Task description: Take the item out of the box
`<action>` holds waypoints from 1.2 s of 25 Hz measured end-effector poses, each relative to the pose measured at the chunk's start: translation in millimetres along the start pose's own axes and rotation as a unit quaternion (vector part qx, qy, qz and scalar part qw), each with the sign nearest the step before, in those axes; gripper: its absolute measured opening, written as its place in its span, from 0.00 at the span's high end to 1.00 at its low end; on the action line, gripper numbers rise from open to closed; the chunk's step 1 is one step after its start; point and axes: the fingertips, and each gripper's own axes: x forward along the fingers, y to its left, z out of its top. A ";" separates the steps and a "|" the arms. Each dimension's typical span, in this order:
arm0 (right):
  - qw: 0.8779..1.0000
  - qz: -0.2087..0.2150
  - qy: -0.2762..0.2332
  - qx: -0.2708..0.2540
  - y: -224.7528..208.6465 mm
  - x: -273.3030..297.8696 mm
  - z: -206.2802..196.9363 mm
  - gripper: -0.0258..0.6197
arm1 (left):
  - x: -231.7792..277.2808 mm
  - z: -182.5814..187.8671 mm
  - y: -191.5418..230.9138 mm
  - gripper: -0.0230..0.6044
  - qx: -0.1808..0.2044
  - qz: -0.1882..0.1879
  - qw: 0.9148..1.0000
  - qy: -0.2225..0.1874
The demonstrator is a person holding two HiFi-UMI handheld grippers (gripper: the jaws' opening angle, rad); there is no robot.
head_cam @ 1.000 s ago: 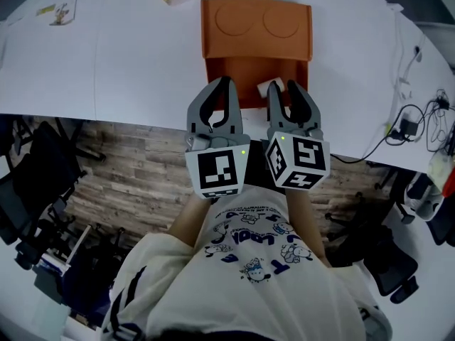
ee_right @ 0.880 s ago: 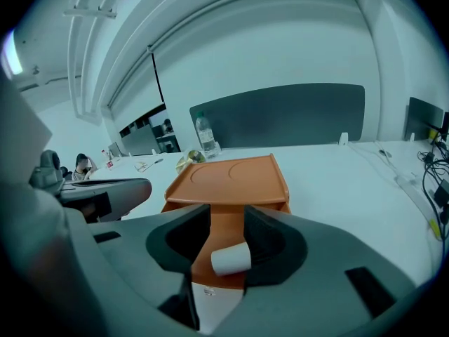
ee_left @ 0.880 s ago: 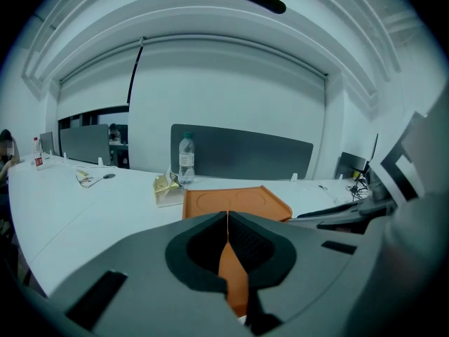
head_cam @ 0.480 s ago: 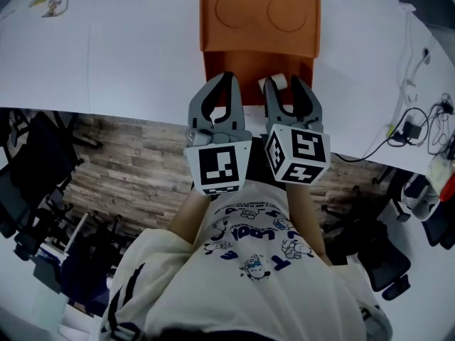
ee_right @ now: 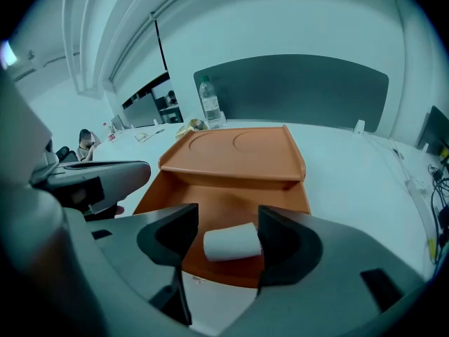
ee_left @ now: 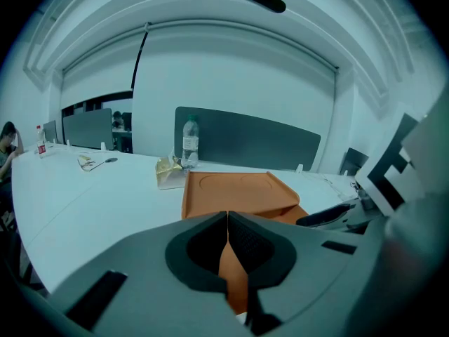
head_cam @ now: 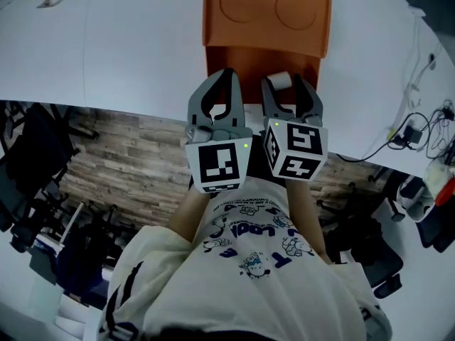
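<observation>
Right gripper view: the right gripper (ee_right: 228, 215), its jaws just opened wide, presumably to straddle the roll (ee_right: 231, 242), frames it ungripped just past their tips on the open box (ee_right: 231, 153) floor, while the left gripper (ee_left: 227, 220) idles alongside, jaws together, empty.

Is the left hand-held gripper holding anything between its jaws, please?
No, in the left gripper view the left hand-held gripper has its jaws pressed together with nothing between them.
</observation>
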 end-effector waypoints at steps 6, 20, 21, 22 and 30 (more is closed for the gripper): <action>1.000 -0.003 0.026 -0.012 1.1 6.9 -4.6 0.55 | 3.6 -5.2 4.5 0.93 -0.005 0.002 1.000 0.009; 0.996 -0.001 0.081 -0.040 3.9 17.9 -18.1 0.53 | 7.5 -11.3 7.6 0.93 -0.017 0.002 1.000 0.016; 0.995 -0.001 0.086 -0.043 4.4 18.6 -18.8 0.53 | 7.6 -11.8 8.4 0.93 -0.017 0.002 1.000 0.017; 0.995 -0.001 0.090 -0.044 4.6 19.4 -19.7 0.53 | 7.8 -12.4 9.2 0.93 -0.018 0.003 1.000 0.018; 0.990 -0.007 0.128 -0.064 3.0 24.6 -24.8 0.53 | 10.9 -13.8 13.2 0.93 -0.025 0.007 0.999 0.022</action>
